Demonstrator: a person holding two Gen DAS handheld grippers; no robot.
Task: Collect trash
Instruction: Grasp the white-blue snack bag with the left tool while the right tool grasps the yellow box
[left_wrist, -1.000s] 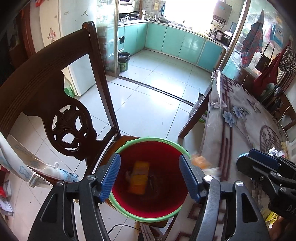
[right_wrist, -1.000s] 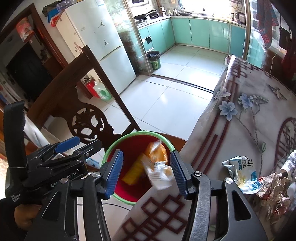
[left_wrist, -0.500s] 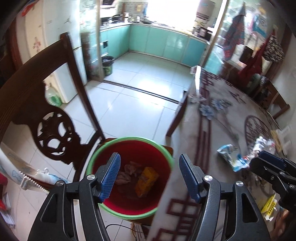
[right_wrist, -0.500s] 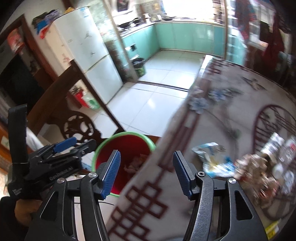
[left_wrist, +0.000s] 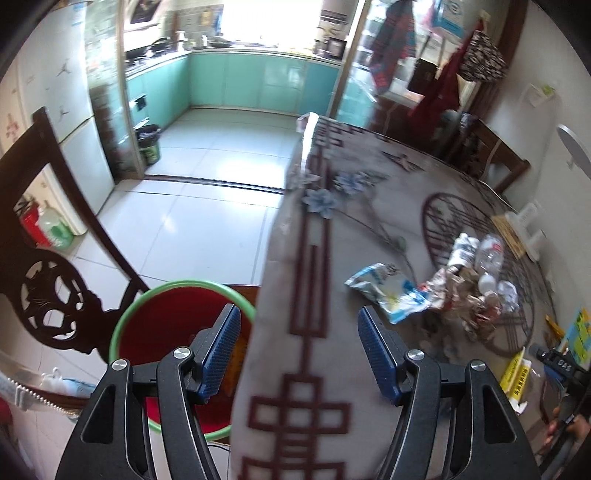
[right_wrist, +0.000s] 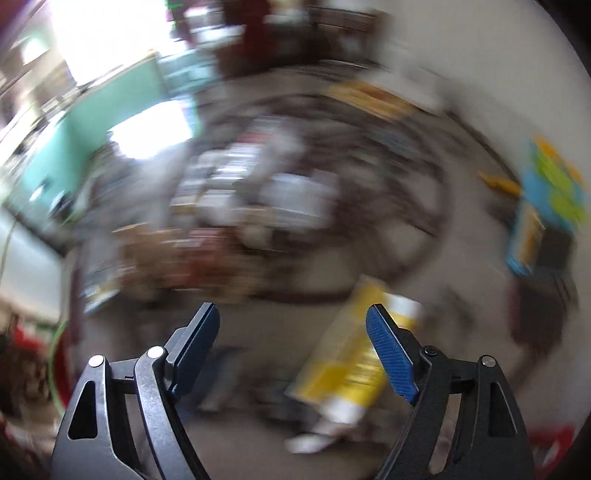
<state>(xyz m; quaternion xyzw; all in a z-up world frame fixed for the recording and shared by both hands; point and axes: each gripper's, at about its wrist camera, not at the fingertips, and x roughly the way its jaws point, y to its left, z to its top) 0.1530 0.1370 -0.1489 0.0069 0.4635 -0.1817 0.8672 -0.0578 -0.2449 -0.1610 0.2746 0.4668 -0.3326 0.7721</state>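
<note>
Two tools, both empty | one bucket (left_wrist: 147, 314) | one blue-white wrapper (left_wrist: 391, 295)

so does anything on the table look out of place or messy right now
Yes. A heap of crumpled wrappers and squashed plastic bottles is strewn over the patterned tablecloth, with a torn blue-and-white packet lying loose beside it and a yellow wrapper near the edge. The red bucket sits on the chair beside the table.

Bare tablecloth (left_wrist: 303, 362) before trash pile (left_wrist: 469, 291)
</note>
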